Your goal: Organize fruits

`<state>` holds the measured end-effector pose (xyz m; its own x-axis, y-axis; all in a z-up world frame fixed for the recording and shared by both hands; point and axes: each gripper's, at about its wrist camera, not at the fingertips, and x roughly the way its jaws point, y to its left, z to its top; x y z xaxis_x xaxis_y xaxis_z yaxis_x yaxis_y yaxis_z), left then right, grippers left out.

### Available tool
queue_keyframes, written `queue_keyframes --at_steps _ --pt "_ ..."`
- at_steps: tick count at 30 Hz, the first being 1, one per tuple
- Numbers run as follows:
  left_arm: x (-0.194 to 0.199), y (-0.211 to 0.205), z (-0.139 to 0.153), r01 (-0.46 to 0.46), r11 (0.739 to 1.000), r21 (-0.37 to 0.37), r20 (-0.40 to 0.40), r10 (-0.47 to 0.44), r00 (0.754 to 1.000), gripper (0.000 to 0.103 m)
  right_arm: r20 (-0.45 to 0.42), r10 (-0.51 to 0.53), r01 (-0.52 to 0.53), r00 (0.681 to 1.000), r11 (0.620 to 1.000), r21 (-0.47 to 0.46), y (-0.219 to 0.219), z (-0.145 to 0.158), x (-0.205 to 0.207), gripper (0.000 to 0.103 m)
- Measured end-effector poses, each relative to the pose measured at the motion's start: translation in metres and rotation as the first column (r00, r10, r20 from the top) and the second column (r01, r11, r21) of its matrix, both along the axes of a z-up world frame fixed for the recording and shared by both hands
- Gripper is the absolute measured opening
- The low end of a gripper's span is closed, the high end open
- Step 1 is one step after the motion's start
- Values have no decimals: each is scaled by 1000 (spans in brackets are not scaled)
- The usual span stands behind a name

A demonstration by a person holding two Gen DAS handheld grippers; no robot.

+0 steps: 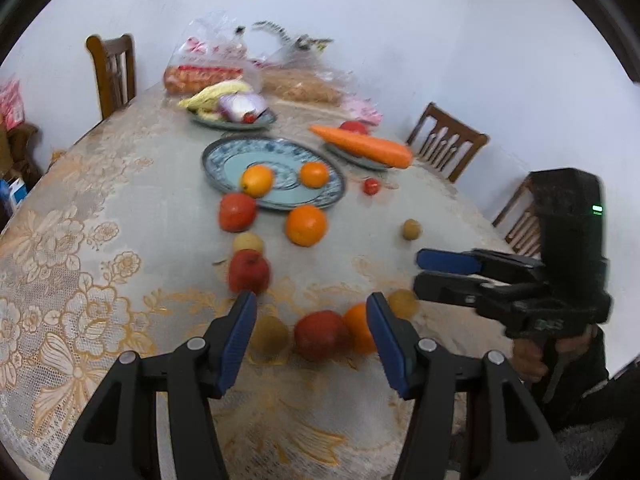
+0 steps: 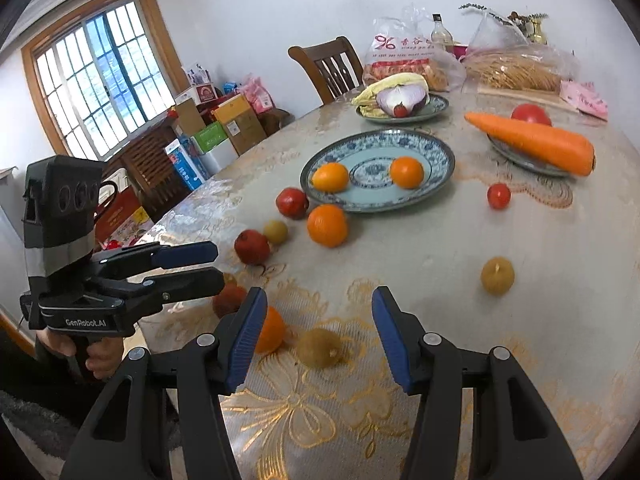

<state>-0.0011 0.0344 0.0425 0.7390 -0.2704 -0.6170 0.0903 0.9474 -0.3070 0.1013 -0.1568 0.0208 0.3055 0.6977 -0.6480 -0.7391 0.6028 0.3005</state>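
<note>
Red fruit (image 1: 320,334) between left gripper (image 1: 312,322) fingers, untouched.

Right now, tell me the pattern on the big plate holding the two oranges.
Blue-and-white floral pattern on the big plate, pale blue centre; clearest in the right wrist view.

Left wrist view: looks down at a slant from the near edge of the lace-covered dining table (image 1: 120,280) toward its far edge, close above the cloth. Right wrist view: same slant, from the near edge further right, facing the far-left corner. Both share the blue-and-white patterned porcelain plate (image 1: 224,148) (image 2: 440,148) mid-table, and each shows the other gripper.
</note>
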Motion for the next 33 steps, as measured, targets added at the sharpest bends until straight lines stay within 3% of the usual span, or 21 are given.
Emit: queue_keyframes --at_steps 4,7,14,16,20,23,24,33 --pt "1 -11 5 129 991 -33 31 -128 991 58 -28 -25 26 999 1000 14 -7 -7 2 56" --pt "5 -25 4 162 986 25 18 -162 987 53 -48 -53 54 997 998 16 -11 -10 7 56" --pt "21 -46 -2 194 968 158 -18 -193 981 52 -43 -71 72 997 997 25 -17 -9 6 56" --pt "24 -55 -3 225 947 228 -32 -223 974 52 -36 -74 75 997 997 24 -19 -8 6 56" --pt "32 -75 -11 310 856 413 -95 -298 950 52 -27 -72 73 997 997 30 -21 -5 6 56" --pt "33 -79 -13 369 814 448 -135 -347 928 48 -24 -82 83 996 996 38 -24 -3 8 56" --pt "33 -79 -13 382 812 442 -142 -358 923 37 -26 -84 85 996 996 42 -25 -2 8 56" --pt "35 -68 -14 390 845 366 -135 -366 921 36 -33 -79 80 996 996 32 -17 -2 16 56"
